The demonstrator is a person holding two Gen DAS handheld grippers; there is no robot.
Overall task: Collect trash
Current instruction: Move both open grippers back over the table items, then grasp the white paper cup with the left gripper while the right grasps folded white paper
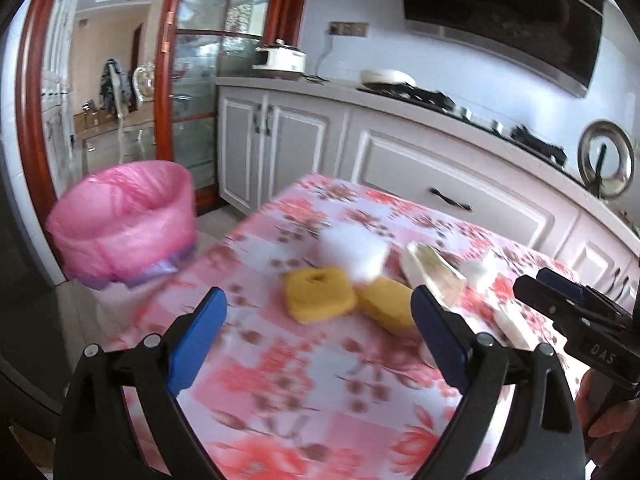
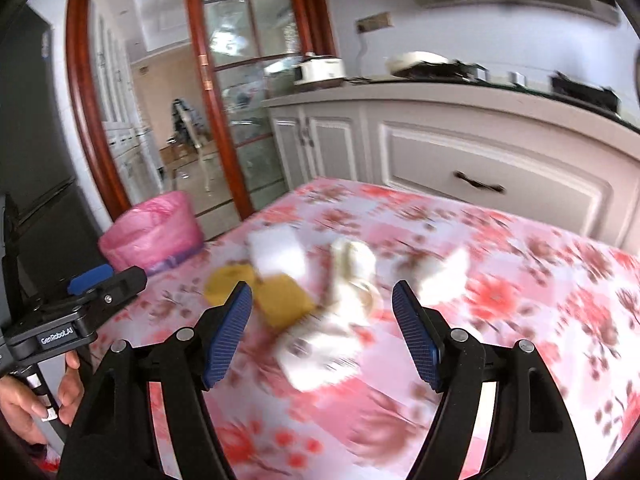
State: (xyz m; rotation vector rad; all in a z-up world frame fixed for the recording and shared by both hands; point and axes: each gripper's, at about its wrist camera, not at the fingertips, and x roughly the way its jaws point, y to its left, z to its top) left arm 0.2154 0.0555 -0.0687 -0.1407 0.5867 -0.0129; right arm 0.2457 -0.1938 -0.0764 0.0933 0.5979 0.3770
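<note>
- The left gripper [image 1: 318,320], black-framed with blue pads, points forward and somewhat downward over the table; its jaws stand wide apart with nothing between the pads.
- The right gripper [image 2: 322,308], of the same build, takes a like downward tilt; its jaws are also spread and the pads press on nothing, though blurred white scraps lie on the cloth in the gap beyond them.
- A hand [image 2: 28,404] grips the left unit's handle at the lower left of the right wrist view.
- The table carries a pink and white floral tablecloth [image 1: 304,392].
- The trash lies in a loose cluster near the table's middle: two yellow sponge-like blocks [image 1: 320,294], one with a hole in its top, touching each other; a white rectangular foam block [image 1: 352,254] just behind them; and crumpled white paper and wrapper pieces [image 2: 352,276] beside them. Blur hides finer detail.
- A bin lined with a pink plastic bag [image 1: 128,220] stands on the floor just off the table's left edge, its mouth open.
- Behind the table run white panelled kitchen cabinets [image 1: 420,168] with dark handles, a counter bearing a white cooker [image 1: 280,60] and a black gas hob [image 1: 424,94], and a dark range hood [image 1: 504,20] above.
- To the left stands a red-brown wooden door frame with glass panes [image 2: 224,80], opening onto another room.
</note>
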